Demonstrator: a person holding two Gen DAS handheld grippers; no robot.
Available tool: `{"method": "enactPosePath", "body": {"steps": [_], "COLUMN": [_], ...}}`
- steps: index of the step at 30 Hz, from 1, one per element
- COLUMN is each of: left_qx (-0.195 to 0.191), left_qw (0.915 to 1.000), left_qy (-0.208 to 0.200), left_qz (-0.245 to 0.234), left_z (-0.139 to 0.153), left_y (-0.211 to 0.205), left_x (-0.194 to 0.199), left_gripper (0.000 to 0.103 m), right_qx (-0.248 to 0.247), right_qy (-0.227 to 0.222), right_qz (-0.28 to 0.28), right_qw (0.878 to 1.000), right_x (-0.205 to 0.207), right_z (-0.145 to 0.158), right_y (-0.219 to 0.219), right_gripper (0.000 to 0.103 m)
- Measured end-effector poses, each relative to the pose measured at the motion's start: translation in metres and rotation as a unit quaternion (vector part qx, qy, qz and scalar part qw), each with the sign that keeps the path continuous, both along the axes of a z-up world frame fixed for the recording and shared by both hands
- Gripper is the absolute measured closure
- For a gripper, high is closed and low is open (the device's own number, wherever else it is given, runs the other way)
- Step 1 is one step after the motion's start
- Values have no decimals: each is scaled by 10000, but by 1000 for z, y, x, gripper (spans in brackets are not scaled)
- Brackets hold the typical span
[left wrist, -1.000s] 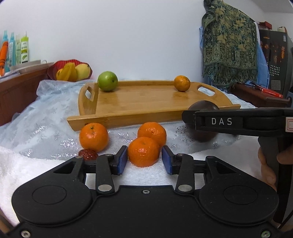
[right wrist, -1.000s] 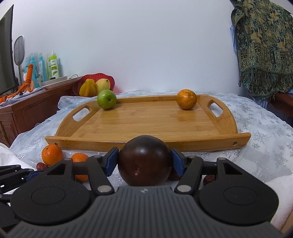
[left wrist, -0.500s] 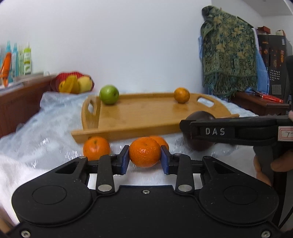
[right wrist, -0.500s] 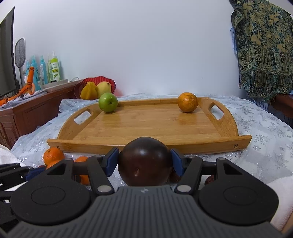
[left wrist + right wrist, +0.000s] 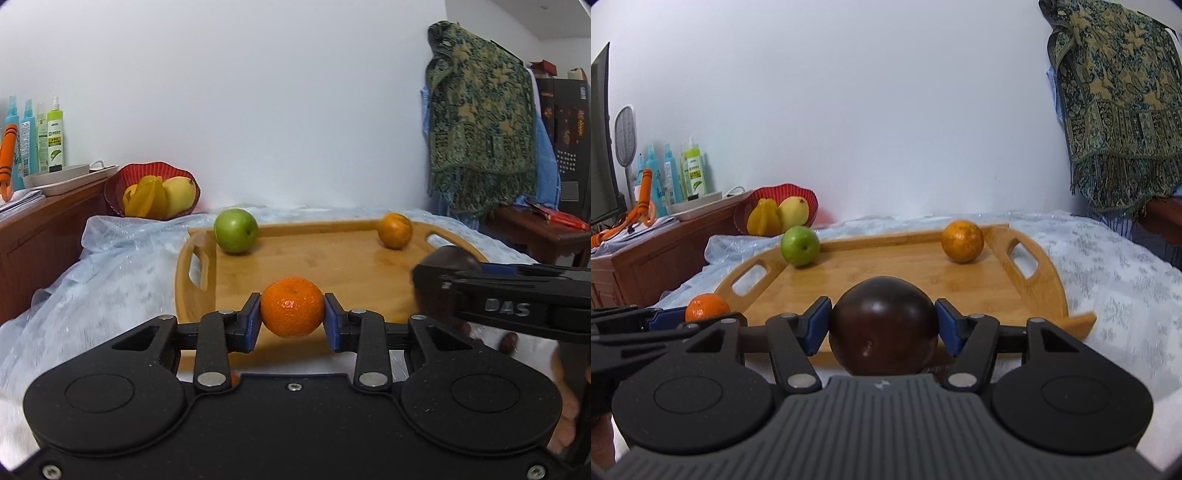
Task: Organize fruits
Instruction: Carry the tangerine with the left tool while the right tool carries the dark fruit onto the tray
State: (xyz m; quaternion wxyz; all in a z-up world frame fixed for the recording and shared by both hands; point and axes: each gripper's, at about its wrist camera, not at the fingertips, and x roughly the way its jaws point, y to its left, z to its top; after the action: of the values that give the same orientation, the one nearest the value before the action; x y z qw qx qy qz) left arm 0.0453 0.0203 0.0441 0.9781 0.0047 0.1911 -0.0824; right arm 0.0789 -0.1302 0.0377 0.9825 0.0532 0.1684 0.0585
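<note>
Your left gripper [image 5: 292, 320] pinches a small round orange mandarin [image 5: 292, 306] between its blue fingers [image 5: 252, 321], raised over the near edge of the wooden bamboo tray [image 5: 332, 280]. Your right gripper [image 5: 883, 328] clamps a dark purple-brown round fruit [image 5: 883, 325]. 1 green apple [image 5: 800, 246] and 1 yellowish orange [image 5: 962, 241] sit on the tray's far side.

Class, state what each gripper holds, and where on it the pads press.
Left gripper: small orange, pinched at its sides. Right gripper: dark round fruit, likewise.

Dark round fruit [image 5: 882, 325] between right hand-held gripper [image 5: 883, 326] pads
</note>
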Motion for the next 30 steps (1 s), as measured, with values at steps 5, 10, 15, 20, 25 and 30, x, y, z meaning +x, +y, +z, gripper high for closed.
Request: {"method": "enactPosePath", "body": {"steps": [5,10,15,20,25,30], "left_qx": [-42,-29,-83,-137,-310,-360], "left_qw": [10000,10000,9998,9991,9966,9952], "left_qy": [29,62,164,395,720,869], "left_qz": [74,72,75,112,259,286], "left_z": [8,15,19,17,10,3], "left_y": [5,7,10,10,16,20], "left_x": [29,58,88,118,146,166], "left_gripper": [70,70,70,70,71,70], "right_qx": [192,344,488,331,292,234], "right_qy": [71,196,242,408,743,1012], "right_qz": [-139,-336,-473,-503,-480,-534], "right_qw": [9997,9987,9974,9974,9957,9932], "right_x": [17,41,68,95,119,133], "right_z": [12,21,31,32,24,13], "right_y": [-17,-37,-55,-64,-68,-71], "right_gripper": [39,40,40,40,40,41]}}
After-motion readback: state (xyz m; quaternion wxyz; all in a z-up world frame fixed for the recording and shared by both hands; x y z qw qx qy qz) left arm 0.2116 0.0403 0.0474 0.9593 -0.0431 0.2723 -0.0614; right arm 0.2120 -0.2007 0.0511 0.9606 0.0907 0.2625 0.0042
